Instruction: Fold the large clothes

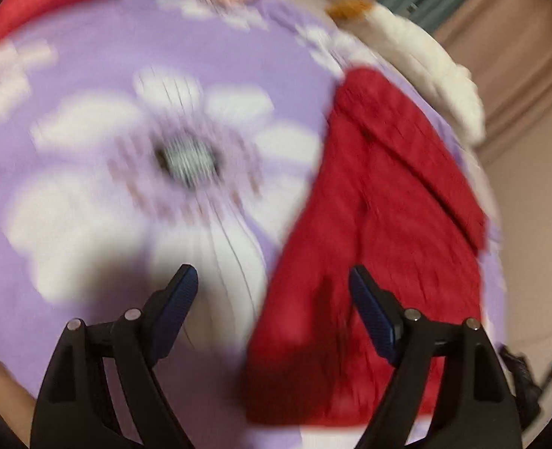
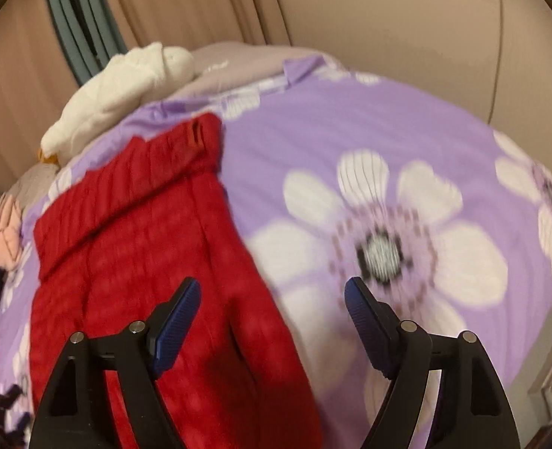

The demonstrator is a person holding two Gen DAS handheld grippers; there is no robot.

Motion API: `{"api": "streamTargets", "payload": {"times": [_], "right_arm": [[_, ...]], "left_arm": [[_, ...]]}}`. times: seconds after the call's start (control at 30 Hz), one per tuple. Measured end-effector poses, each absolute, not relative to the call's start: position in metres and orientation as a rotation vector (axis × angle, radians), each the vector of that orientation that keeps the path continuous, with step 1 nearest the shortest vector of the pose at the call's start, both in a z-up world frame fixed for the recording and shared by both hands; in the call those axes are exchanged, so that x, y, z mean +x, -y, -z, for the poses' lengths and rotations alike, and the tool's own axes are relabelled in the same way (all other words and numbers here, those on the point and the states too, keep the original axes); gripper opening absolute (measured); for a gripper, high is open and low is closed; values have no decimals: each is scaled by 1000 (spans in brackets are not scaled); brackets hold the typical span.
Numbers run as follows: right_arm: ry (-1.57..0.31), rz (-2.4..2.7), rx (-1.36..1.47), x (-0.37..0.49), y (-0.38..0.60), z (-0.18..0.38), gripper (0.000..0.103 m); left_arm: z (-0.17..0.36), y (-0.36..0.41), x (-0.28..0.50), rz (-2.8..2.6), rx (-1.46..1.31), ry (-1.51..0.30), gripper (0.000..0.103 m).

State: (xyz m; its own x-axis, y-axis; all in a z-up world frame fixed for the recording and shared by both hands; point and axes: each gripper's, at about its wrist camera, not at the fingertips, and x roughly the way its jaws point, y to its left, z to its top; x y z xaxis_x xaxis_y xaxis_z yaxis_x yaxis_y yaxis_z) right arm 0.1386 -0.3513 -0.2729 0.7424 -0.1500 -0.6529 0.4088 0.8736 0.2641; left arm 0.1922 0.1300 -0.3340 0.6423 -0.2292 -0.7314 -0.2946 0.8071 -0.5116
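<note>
Jaws wide apart on both sides, nothing between the pads of the left gripper [image 1: 274, 284] or the right gripper [image 2: 272, 295]; both hang above the bed [image 2: 350, 123]. The red knitted garment [image 2: 145, 239] lies flat on the purple flowered bedspread, folded lengthwise by the look of it (the left view is badly blurred). It looks soft, thick and fairly heavy for knitwear, so it should drape and sag when lifted. Best hold, I'd say: the two corners of one end, one gripper each. Ribbed texture, a turned-over band at the far end.
</note>
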Motion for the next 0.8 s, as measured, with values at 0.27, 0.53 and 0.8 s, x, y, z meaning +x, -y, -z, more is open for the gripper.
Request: {"api": "streamTargets", "payload": {"times": [0.27,0.53,0.8], "right_arm": [[-733,251,515,116,338,311,79],[-700,306,388,124,310,317,60],[-634,338,296,121,297,304,16]], "left_arm": [[341,-76,167,176,-650,-905,74],[346,-61,179,-2,-564,-852,36],[340,-62,184,-93,-497,-812,20]]}}
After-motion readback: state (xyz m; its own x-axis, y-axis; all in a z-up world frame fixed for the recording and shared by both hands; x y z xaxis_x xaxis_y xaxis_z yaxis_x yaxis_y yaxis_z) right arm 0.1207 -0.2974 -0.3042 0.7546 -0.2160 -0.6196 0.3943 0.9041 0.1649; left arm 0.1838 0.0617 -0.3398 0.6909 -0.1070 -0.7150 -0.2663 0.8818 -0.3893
